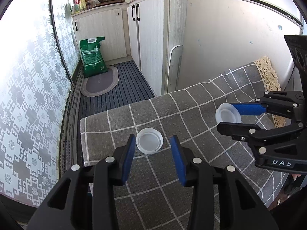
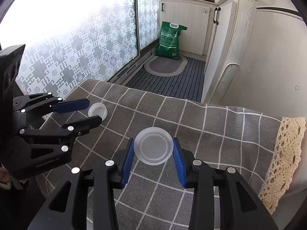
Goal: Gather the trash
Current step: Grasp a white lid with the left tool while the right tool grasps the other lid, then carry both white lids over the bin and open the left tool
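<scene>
Two white plastic caps are on a table with a grey checked cloth [image 1: 172, 172]. One cap [image 1: 149, 140] lies open side up on the cloth between the fingertips of my left gripper [image 1: 153, 136]. A gap shows beside its right pad, so the gripper is open. The right wrist view shows this cap [image 2: 97, 112] at the left gripper's [image 2: 95, 110] tips. My right gripper [image 2: 153, 139] is shut on the other cap [image 2: 153, 148], both blue pads pressing its rim. In the left wrist view that cap [image 1: 228, 116] sits tilted in the right gripper [image 1: 224, 115].
A lace trim [image 2: 284, 153] edges the table's right side. Beyond the table's far edge is a striped floor mat [image 1: 122, 88] with a green bag [image 1: 93, 57], white cabinets [image 1: 151, 38] and a patterned glass door [image 1: 28, 95] on the left.
</scene>
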